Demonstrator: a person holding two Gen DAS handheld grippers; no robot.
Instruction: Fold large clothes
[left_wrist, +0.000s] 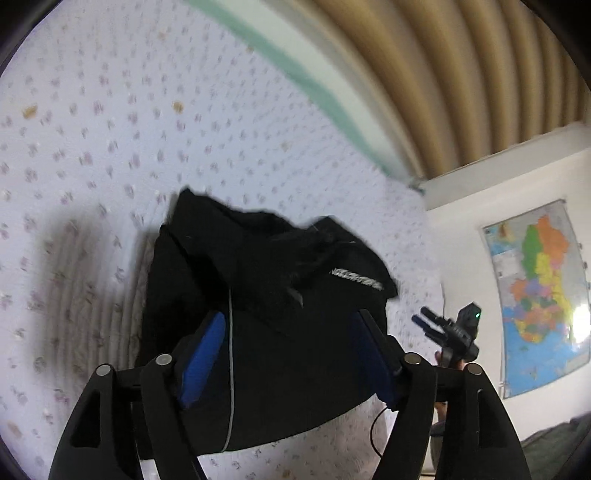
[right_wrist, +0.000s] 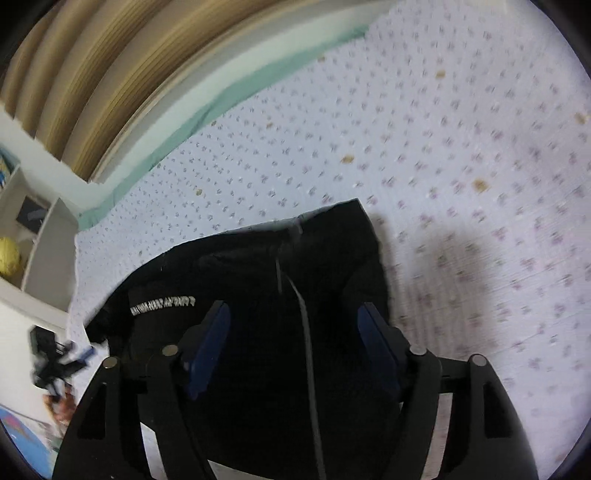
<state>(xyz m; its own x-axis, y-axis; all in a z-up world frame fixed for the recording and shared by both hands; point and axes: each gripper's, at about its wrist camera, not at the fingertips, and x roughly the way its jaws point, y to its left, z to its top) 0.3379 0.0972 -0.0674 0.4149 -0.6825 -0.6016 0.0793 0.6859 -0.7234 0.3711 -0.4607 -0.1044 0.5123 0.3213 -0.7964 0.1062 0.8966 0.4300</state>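
Note:
A black garment (left_wrist: 266, 295) with a white printed label lies bunched on the floral bedsheet (left_wrist: 110, 129). My left gripper (left_wrist: 290, 325) is open, its blue-padded fingers (left_wrist: 205, 354) spread above the garment without gripping it. In the right wrist view the same black garment (right_wrist: 295, 280) lies under my right gripper (right_wrist: 293, 317), which is also open with blue pads (right_wrist: 376, 343) apart. A thin grey cord (right_wrist: 308, 350) runs down the cloth. The right gripper also shows in the left wrist view (left_wrist: 448, 330) at the right; the left gripper shows blurred at the lower left of the right wrist view (right_wrist: 55, 363).
The bedsheet (right_wrist: 461, 147) covers a bed with a teal edge (left_wrist: 295, 70). Tan curtains (left_wrist: 461, 74) hang behind. A coloured wall map (left_wrist: 539, 295) hangs at right. White shelves (right_wrist: 33, 236) hold a yellow object (right_wrist: 9, 254).

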